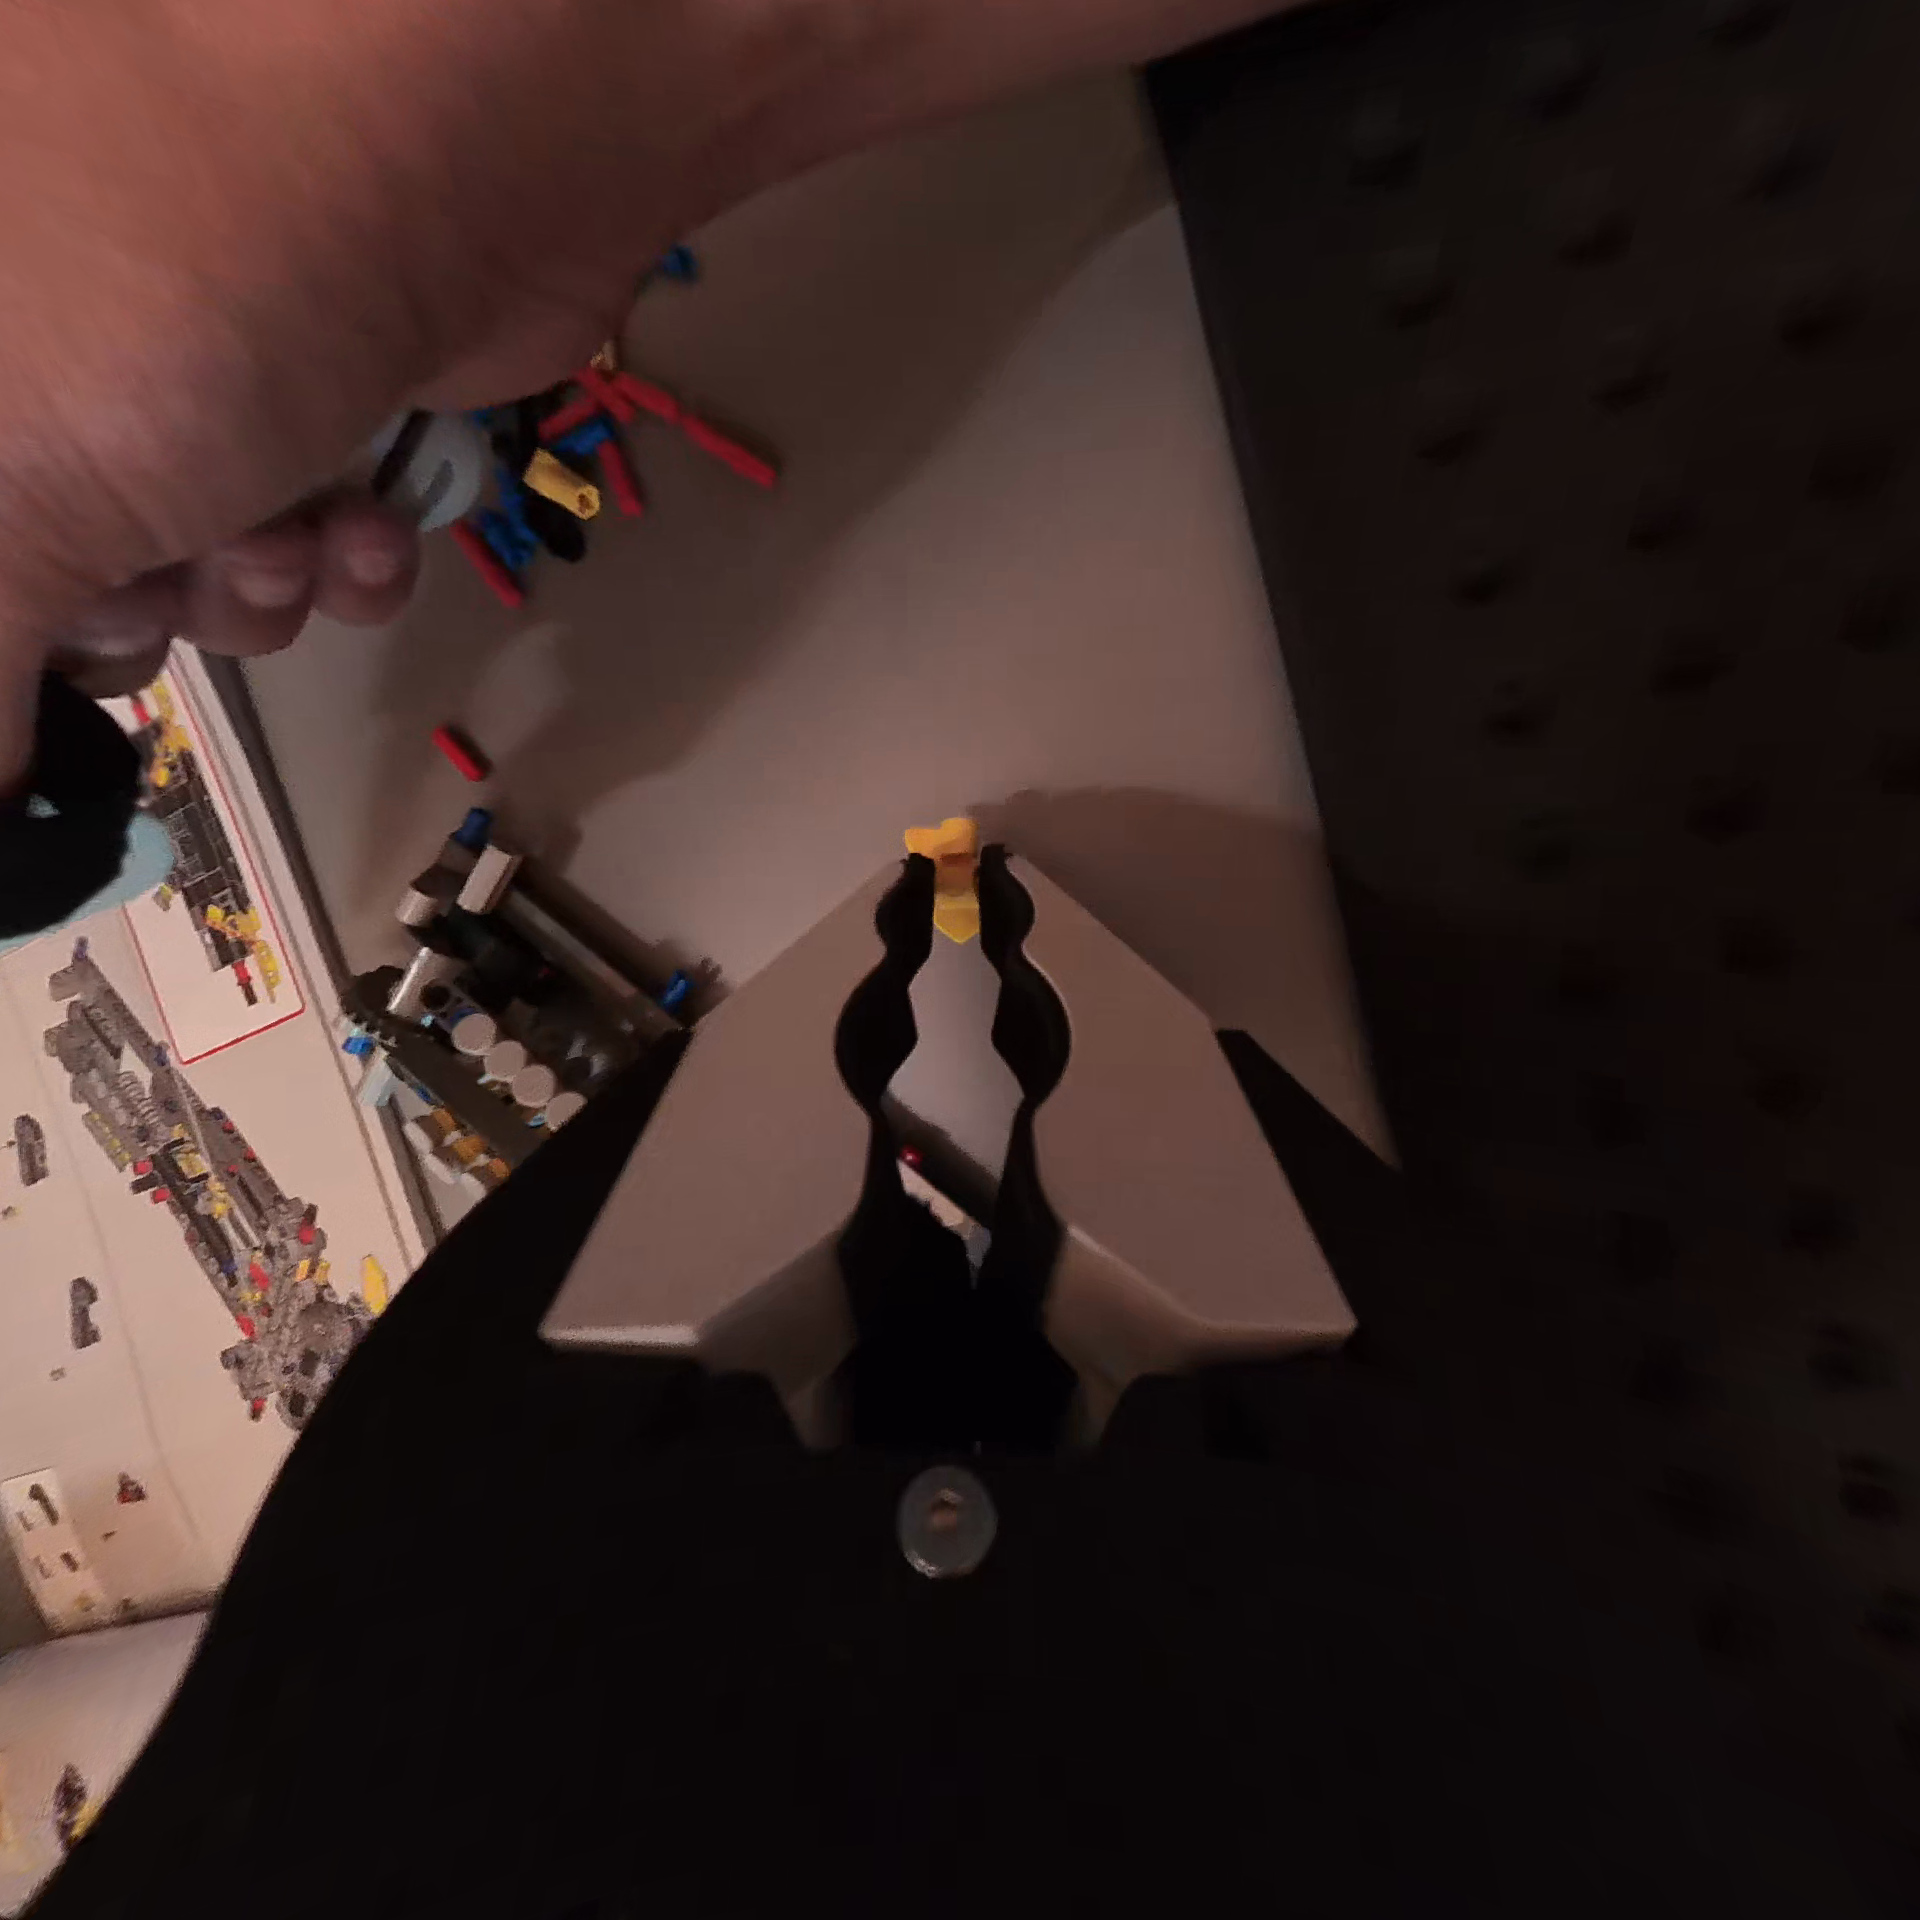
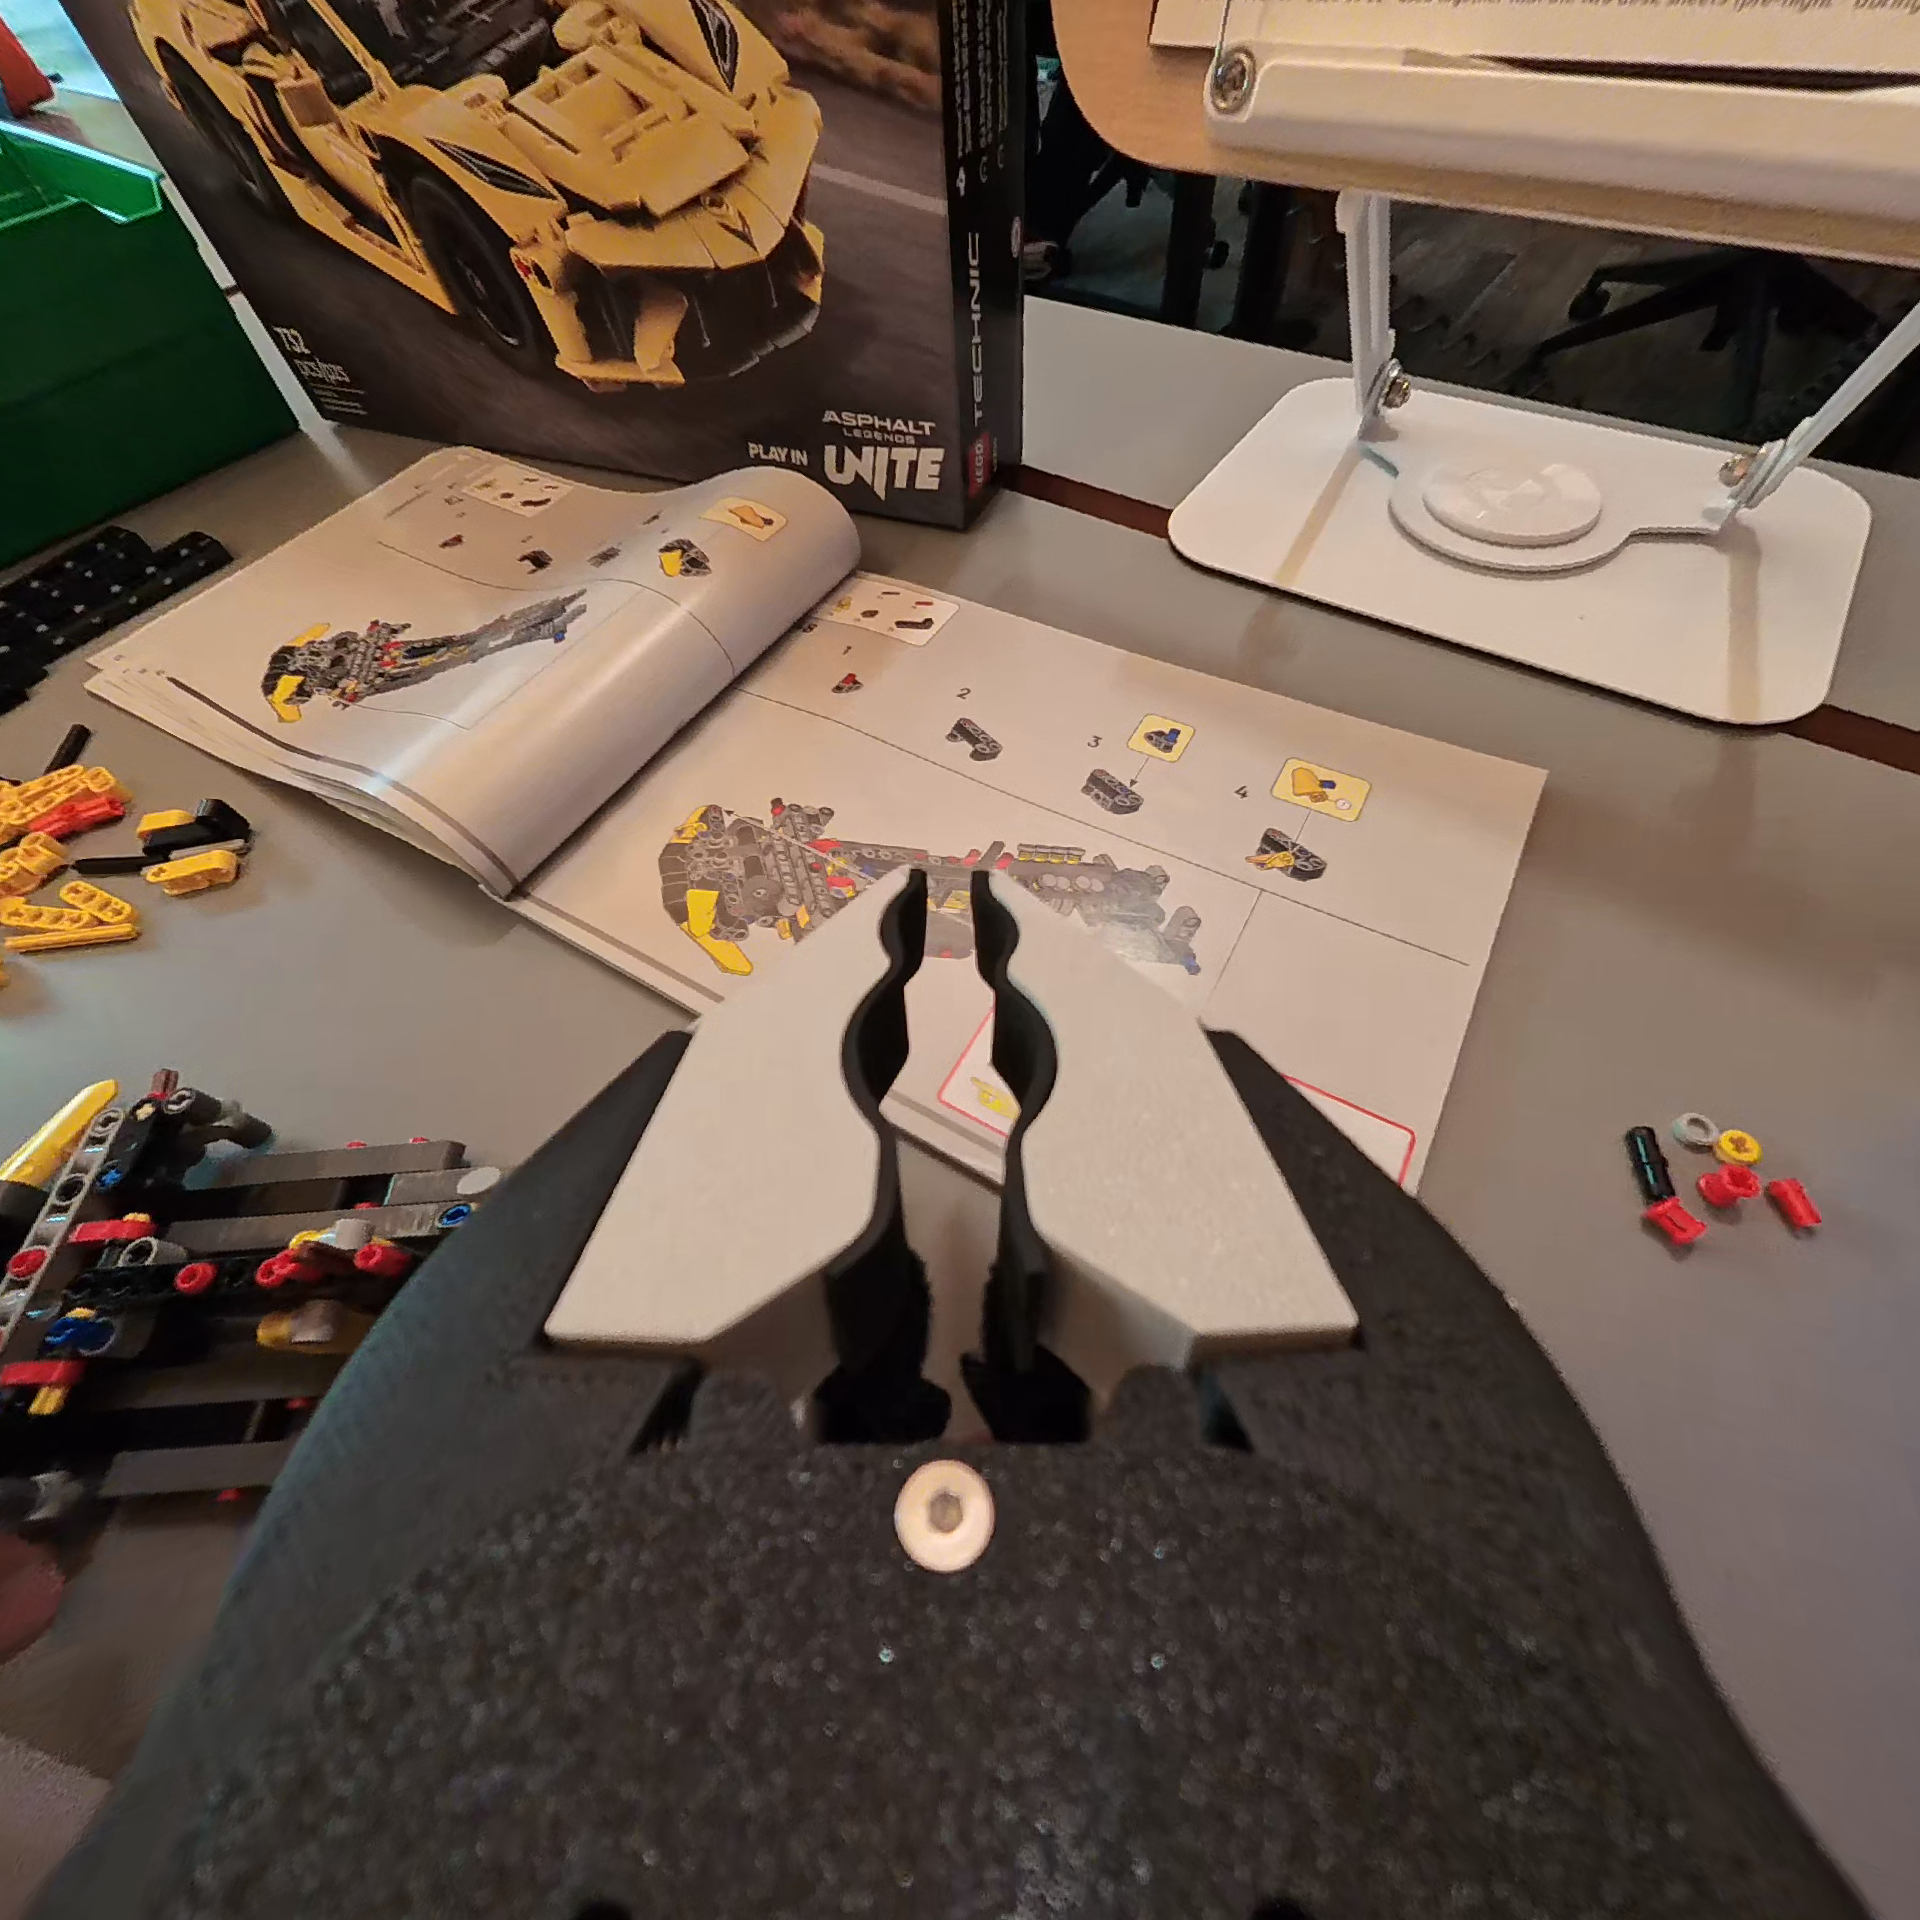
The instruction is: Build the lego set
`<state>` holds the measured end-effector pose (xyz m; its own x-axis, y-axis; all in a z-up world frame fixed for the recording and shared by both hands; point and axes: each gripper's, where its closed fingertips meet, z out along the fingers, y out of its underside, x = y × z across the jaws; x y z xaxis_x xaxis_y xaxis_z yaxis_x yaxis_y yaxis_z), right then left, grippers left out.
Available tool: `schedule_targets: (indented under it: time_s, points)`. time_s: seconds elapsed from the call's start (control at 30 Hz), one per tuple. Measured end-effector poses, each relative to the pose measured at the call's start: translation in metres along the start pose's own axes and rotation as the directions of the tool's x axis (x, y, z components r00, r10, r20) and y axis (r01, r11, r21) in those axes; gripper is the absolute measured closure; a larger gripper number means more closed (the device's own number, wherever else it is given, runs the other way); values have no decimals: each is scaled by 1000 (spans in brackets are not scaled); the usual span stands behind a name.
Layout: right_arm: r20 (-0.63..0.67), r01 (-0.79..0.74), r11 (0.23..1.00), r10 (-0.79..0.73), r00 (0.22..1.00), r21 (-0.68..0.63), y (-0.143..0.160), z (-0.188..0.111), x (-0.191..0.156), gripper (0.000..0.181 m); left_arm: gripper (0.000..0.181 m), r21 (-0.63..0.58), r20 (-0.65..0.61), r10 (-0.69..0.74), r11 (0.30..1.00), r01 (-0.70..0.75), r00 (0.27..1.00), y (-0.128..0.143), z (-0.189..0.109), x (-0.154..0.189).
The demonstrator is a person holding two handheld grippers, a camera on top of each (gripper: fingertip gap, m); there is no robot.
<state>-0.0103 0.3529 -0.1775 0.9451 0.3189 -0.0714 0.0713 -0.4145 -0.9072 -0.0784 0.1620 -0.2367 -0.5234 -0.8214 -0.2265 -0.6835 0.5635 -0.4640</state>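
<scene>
Left wrist view shows my left hand-held gripper [image 1: 951,862] pinching a tiny yellow piece [image 1: 951,883] by its middle above the table [image 1: 935,520]; it looks light, hard and slippery.

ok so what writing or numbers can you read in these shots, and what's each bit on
I won't copy the wording; this is what bears it.
Set box: large print on the front and on the dark side panel.
Open instruction booklet: step numerals beside small diagrams.
Paper sheet at the top edge: one line, cut off and blurred.
Left wrist view: the booklet's pages are too blurred to read.
</scene>
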Motion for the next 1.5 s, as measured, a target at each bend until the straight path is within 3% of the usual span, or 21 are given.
schedule_targets:
  time_s: [0.27,0.53,0.63,0.73,0.83,0.9,1.07,1.13,1.3,1.5]
  points:
    - [24,-9,1000,9,1000,-13,3,1,-4,174,173,-76,9,-9,997,10,1000,14,10,-2]
    - [43,-19,1000,20,999,-21,5,2,-7,173,172,-53,27,-56,997,57,998,15,11,-4]
    - [42,-16,1000,17,999,-26,6,2,-8,173,147,-9,45,-115,993,115,992,14,7,-7]
    - [34,-8,1000,9,999,-30,6,3,-7,173,143,119,20,-245,963,241,969,12,-16,-12]
    - [20,6,999,-6,1000,-37,8,3,-4,173,146,324,3,-406,865,383,914,21,-59,-29]
    - [-16,20,999,-21,1000,-50,9,0,4,170,147,456,31,-546,753,474,837,46,-90,-52]
    - [-201,26,998,-38,979,-60,1,-52,52,158,148,709,50,-857,392,586,513,149,-155,-107]
    - [-242,-14,999,2,970,-46,5,-85,62,158,148,741,20,-903,302,600,430,174,-174,-116]
    - [-290,-103,988,66,955,-115,48,-142,54,158,149,746,-21,-938,215,630,345,204,-182,-123]
    - [-225,-150,957,93,970,-250,103,-143,15,160,154,716,75,-930,302,630,361,203,-170,-123]
